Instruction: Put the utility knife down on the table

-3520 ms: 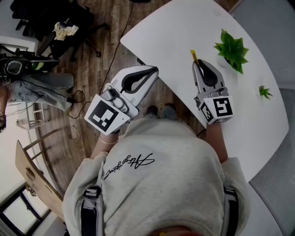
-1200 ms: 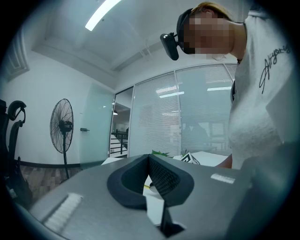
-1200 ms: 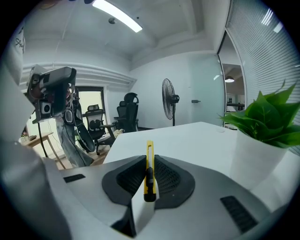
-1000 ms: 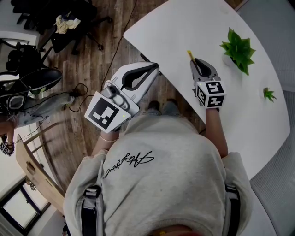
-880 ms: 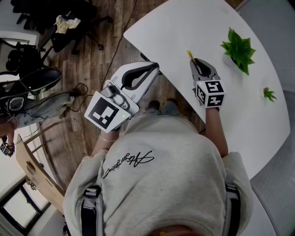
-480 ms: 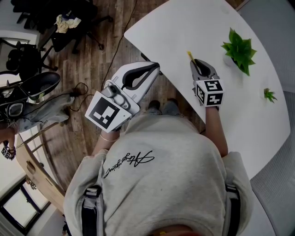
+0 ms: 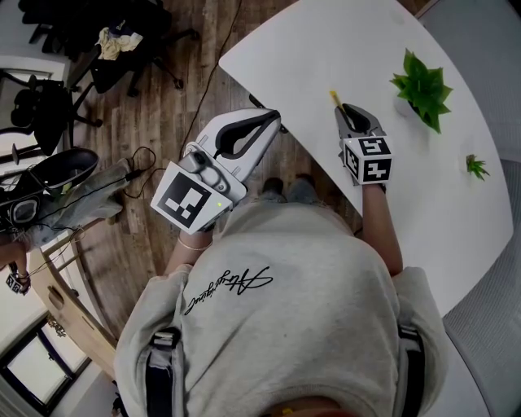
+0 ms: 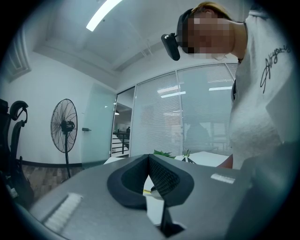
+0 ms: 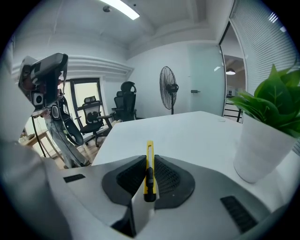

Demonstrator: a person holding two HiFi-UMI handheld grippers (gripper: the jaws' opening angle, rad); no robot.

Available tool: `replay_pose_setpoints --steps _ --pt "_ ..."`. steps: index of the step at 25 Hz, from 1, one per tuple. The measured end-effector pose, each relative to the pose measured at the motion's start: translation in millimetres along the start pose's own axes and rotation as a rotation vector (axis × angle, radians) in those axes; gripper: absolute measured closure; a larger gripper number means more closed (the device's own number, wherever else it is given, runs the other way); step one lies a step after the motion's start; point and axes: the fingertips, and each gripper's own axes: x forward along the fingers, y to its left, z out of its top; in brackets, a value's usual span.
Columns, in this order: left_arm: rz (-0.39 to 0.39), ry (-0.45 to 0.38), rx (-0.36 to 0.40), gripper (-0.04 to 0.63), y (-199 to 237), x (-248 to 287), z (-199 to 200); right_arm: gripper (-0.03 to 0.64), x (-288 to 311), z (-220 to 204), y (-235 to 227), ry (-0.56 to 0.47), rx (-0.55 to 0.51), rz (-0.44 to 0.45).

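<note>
Firmly pinched by right hand-held gripper [image 9: 149, 158], utility knife [image 9: 149, 180] lengthwise along jaws, tip forward.

Yellow knife against white table and green leaves

The utility knife [image 9: 149, 164] is yellow with a black slider. The right gripper [image 7: 343, 112] and left gripper [image 7: 275, 119] have pale grey shells and black, fine-meshed pads [image 9: 169, 177]. The cube [image 7: 194, 200] on each of the 2 grippers carries black-and-white square markers. The table [image 7: 326, 49] is plain white. The plant [image 7: 422, 83] is bright green in a white pot [image 9: 257, 152]. The floor [image 7: 167, 106] is brown wood planking. The sweatshirt [image 7: 285, 334] is light grey with black script lettering. The office chairs [image 7: 57, 20] and the fan [image 8: 64, 125] are black.
</note>
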Motion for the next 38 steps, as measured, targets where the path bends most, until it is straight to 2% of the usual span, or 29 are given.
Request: replay_pose_setpoints --steps 16,32,35,38 --pt "-0.007 -0.014 0.004 0.606 -2.5 -2.5 1.6 0.563 9.1 -8.1 0.7 0.09 -0.037 -0.014" --pt "-0.01 -0.013 0.006 0.606 -4.2 -9.8 1.8 0.563 15.2 -15.1 6.3 0.163 -0.121 -0.022" --pt "-0.019 -0.016 0.027 0.606 -4.6 -12.6 2.9 0.563 15.4 -16.0 7.9 0.181 -0.118 -0.012" --pt "-0.009 -0.023 0.013 0.606 -4.2 -13.9 7.1 0.563 15.8 -15.3 7.3 0.182 -0.106 -0.006"
